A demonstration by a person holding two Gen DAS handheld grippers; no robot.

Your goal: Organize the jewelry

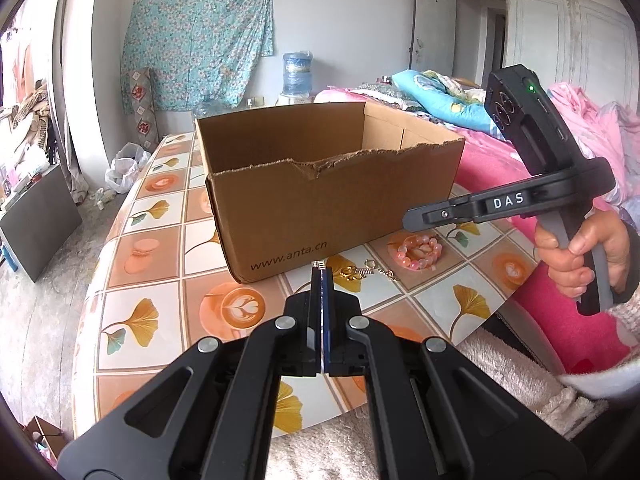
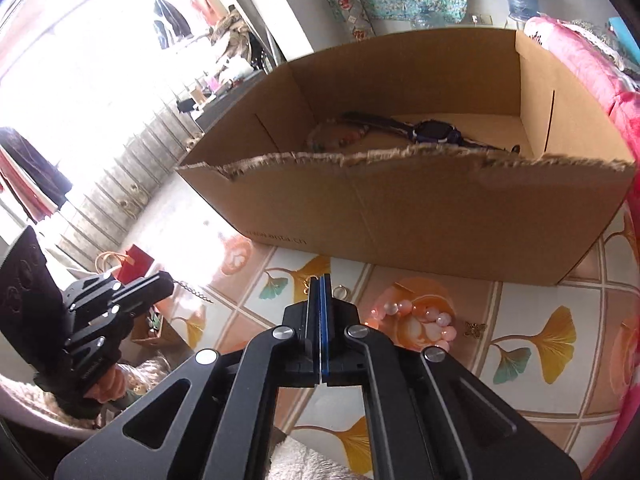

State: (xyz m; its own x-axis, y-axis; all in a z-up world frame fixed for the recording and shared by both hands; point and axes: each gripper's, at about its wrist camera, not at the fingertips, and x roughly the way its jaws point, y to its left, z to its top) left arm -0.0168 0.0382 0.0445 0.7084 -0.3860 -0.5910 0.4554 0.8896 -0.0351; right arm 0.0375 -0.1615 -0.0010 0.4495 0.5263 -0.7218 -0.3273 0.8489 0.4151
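- The left tool (image 1: pixel 321 276) is closed, its pads pressed together. A small silvery link shows right at its tip, and the right wrist view shows a thin chain (image 2: pixel 192 290) hanging from it, so it looks to be gripping that chain, though the pinch itself is tiny.
- The right tool (image 2: pixel 320 284) is closed with nothing visible between its pads.
- Loose jewelry lies on the bench (image 1: pixel 160 312) in front of the cardboard box (image 1: pixel 320 200): a pink bead bracelet (image 2: pixel 416 320) at about 2 o'clock from the right tool's tip, a gold ring (image 2: pixel 341 290) just beside the tip at 1 o'clock, and a small gold charm (image 2: pixel 475 328) further out at 3 o'clock.
- A dark watch (image 2: pixel 430 132) and a beaded string (image 2: pixel 340 136) already lie inside the box.
- The box opening sits at 12 o'clock from both tools, beyond the near wall. The chain's likely path is up and forward over that torn rim.
- The right tool is nearer the bracelet and the ring.
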